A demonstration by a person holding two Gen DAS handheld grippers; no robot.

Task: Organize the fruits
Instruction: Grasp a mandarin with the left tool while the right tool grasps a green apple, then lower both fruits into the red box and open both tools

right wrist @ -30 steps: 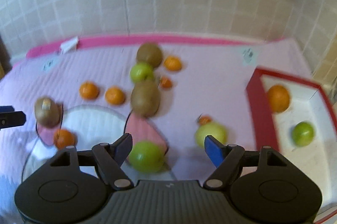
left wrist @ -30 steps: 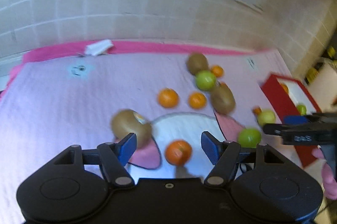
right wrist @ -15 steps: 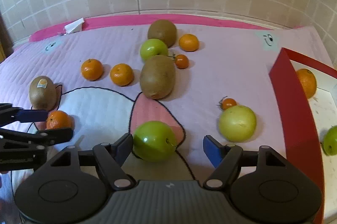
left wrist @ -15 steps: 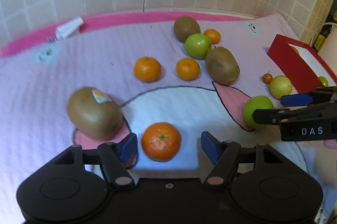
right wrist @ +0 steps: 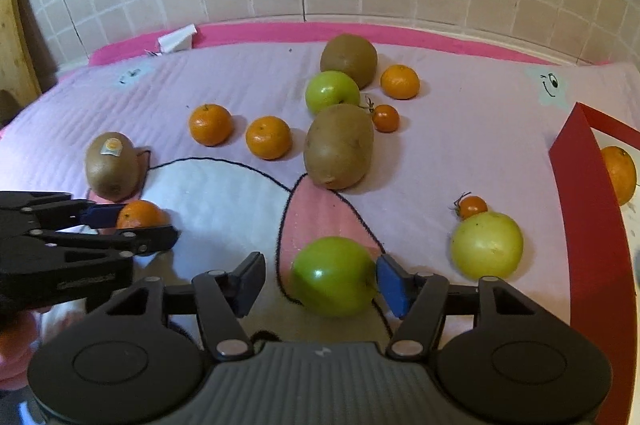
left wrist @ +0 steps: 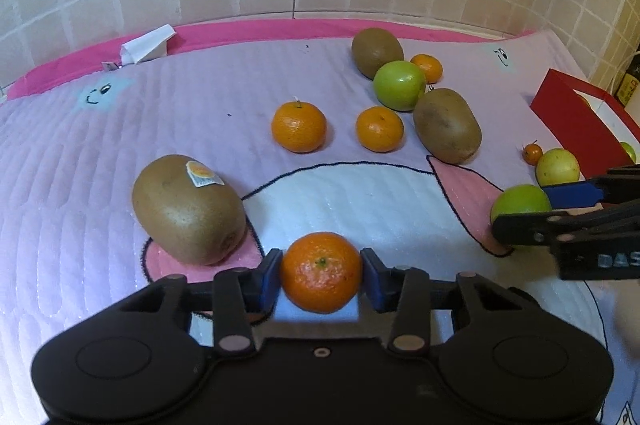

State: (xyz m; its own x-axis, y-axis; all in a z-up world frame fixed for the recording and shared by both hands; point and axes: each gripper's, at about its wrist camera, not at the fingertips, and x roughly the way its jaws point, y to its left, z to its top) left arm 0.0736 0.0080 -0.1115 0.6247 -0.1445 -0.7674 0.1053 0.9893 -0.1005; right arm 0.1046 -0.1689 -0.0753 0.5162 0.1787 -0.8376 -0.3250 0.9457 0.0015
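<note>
My left gripper (left wrist: 320,275) is shut on a mandarin (left wrist: 321,271) that rests on the pink quilted mat (left wrist: 120,129); it also shows in the right wrist view (right wrist: 138,215). A stickered kiwi (left wrist: 188,209) lies just left of it. My right gripper (right wrist: 320,283) is open around a green apple (right wrist: 332,275), with its right pad touching the fruit and a gap on the left. The apple also shows in the left wrist view (left wrist: 520,203). A red box (right wrist: 588,193) at the right holds an orange (right wrist: 620,173).
Loose on the mat: two mandarins (right wrist: 210,124) (right wrist: 268,137), a kiwi (right wrist: 339,145), a green apple (right wrist: 332,92), a far kiwi (right wrist: 349,59), a mandarin (right wrist: 400,81), small tomatoes (right wrist: 386,117) (right wrist: 472,205), a yellow-green apple (right wrist: 487,244). A folded paper (right wrist: 176,39) lies by the tiled wall.
Both grippers came down and forward onto their fruits. My left jaws closed on the mandarin. My right jaws narrowed around the green apple.
</note>
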